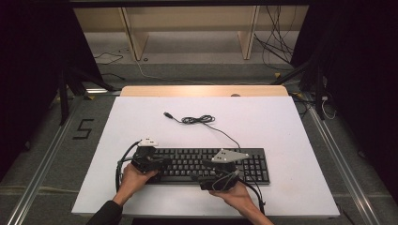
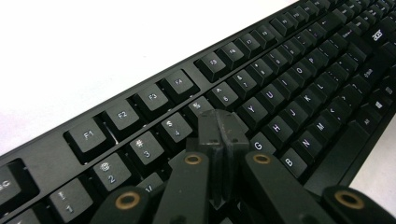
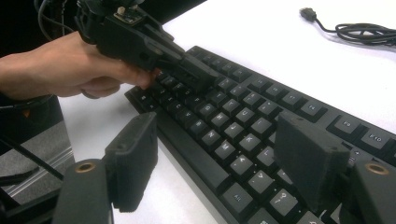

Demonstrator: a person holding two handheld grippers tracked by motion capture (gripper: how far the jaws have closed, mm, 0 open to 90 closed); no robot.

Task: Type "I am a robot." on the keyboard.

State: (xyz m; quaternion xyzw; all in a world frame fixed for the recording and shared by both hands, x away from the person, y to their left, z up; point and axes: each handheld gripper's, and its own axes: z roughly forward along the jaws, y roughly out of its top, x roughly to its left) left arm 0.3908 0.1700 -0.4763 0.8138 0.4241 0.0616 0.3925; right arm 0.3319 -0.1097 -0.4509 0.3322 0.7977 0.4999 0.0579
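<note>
**Two grippers over a black keyboard**

White and bare over most of its top, the table (image 1: 141, 122) carries a flat black plastic computer keyboard (image 1: 211, 164) near its front edge, lying parallel to that edge. Its thin black cable (image 1: 199, 120) runs toward the middle of the table, coils there and ends in a plug. The left gripper (image 2: 219, 128), held in the person's left hand (image 3: 70, 70), has its jaws pressed together with nothing between them, tips down on the keys near the 5 and G. The right gripper (image 3: 219, 158) hangs over the keyboard's front edge with jaws spread wide, holding nothing; the keys show between them.
</note>
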